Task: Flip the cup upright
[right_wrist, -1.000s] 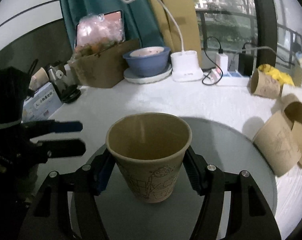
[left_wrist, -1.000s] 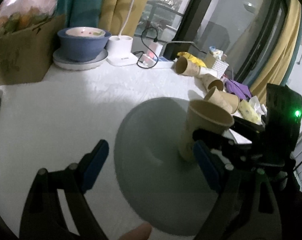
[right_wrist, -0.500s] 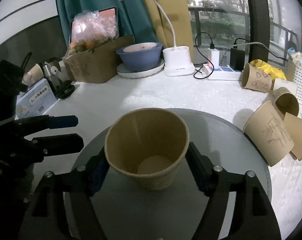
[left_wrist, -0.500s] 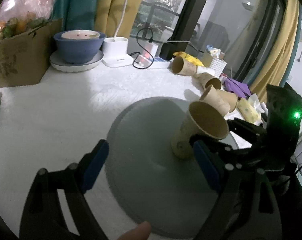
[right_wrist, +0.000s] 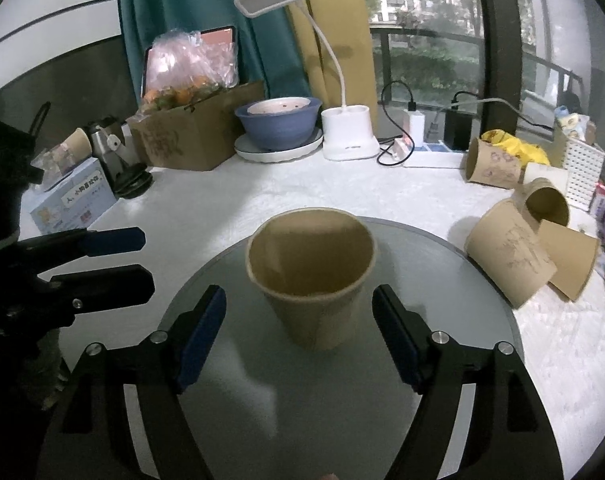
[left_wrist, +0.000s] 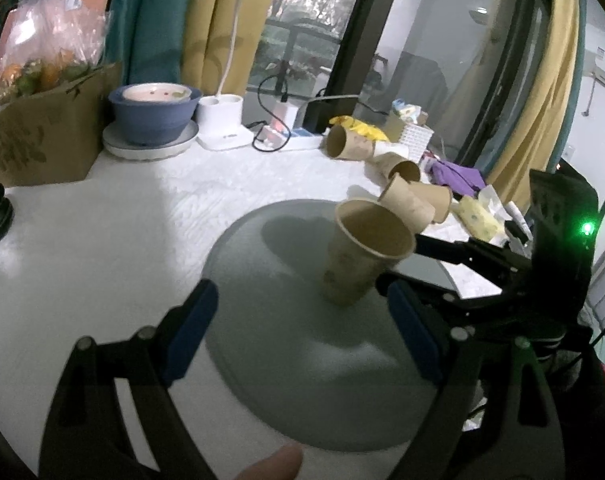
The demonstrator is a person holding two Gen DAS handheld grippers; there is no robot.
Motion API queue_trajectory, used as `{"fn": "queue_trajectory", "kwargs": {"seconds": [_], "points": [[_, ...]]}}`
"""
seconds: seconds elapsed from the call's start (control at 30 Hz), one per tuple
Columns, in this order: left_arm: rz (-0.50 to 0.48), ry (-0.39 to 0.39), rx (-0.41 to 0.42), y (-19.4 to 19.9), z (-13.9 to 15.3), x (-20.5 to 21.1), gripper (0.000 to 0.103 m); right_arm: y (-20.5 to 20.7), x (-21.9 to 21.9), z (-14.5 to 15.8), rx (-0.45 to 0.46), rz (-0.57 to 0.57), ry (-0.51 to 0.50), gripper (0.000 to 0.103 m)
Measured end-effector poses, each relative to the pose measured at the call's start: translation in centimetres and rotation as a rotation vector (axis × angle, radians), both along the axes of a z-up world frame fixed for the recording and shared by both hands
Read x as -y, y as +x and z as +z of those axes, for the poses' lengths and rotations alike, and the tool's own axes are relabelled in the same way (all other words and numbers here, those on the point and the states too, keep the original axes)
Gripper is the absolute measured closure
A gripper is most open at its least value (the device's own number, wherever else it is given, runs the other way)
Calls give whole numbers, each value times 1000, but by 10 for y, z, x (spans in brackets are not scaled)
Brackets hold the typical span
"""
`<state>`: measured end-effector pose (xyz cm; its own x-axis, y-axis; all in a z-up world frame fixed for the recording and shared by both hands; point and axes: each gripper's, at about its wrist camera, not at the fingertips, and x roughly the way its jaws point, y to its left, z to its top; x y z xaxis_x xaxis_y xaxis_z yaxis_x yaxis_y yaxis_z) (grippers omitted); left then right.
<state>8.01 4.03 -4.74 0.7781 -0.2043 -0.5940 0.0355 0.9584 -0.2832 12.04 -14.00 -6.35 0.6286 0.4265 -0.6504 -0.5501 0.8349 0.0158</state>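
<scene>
Both our claws, right [right_wrist: 298, 336] and left [left_wrist: 302, 332], gape apart; the cup [right_wrist: 312, 280] stands upright on our grey mat [right_wrist: 442, 280].

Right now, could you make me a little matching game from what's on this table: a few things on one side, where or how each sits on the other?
Things:
1. paper cup
2. blue bowl
3. desk lamp
4. right gripper

States:
a. on a white plate
b. open, jaws either side of the cup
c. mouth up on the grey disc
d. white, beside the bowl

Pairs: 1-c, 2-a, 3-d, 4-b
</scene>
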Motion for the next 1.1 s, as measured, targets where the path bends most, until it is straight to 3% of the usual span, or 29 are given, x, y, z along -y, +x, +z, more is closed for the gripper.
{"fn": "queue_trajectory", "kwargs": {"seconds": [0.37, 0.8, 1.1], "points": [[-15, 29, 85, -34, 19, 19, 15, -46, 10, 20, 66, -55, -16, 24], [-46, 89, 205, -70, 54, 42, 15, -98, 20, 65, 182, -117, 6, 24], [26, 166, 309, -91, 84, 47, 15, -123, 25, 97, 234, -168, 9, 24]]}}
